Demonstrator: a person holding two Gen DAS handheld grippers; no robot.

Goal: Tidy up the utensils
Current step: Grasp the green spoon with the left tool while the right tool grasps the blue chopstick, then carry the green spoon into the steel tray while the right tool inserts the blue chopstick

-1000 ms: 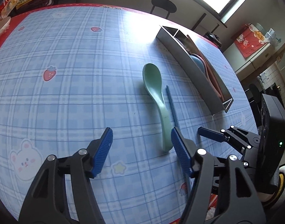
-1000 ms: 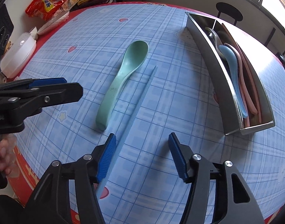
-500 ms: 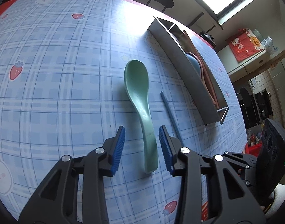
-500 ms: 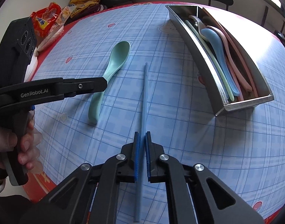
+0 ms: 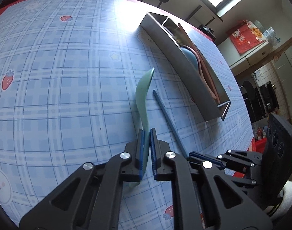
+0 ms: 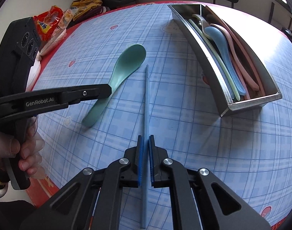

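so over on the left, the left tool (image 5: 146, 149) is clamped down on the handle of the green soup spoon (image 5: 143, 97), and the spoon looks tipped up on its edge with the bowl end pointing toward the steel utensil tray (image 5: 186, 71). to its right the right tool (image 6: 145, 161) is pinched shut on the blue chopstick (image 6: 146, 103), gripping it near the close end, so most of the stick pokes out ahead over the bench (image 6: 184, 134). the tray sits further right, already holding a blue spoon (image 6: 220, 38), pink utensils (image 6: 239, 53) and a pale green chopstick (image 6: 222, 67). stuff that could go sideways imo: the spoon is held only by the handle and it's smooth, so it might twist or slide out between the pads on the lift. the chopstick is thin and held off-centre, so the long end could droop, pivot, or catch the tray wall going in. both tools are close together too, so they could bump. hard to tell: whether the chopstick is off the bench yet, what's at the tray's far end, and the spoon's handle tip is hidden behind the left tool's fingers.
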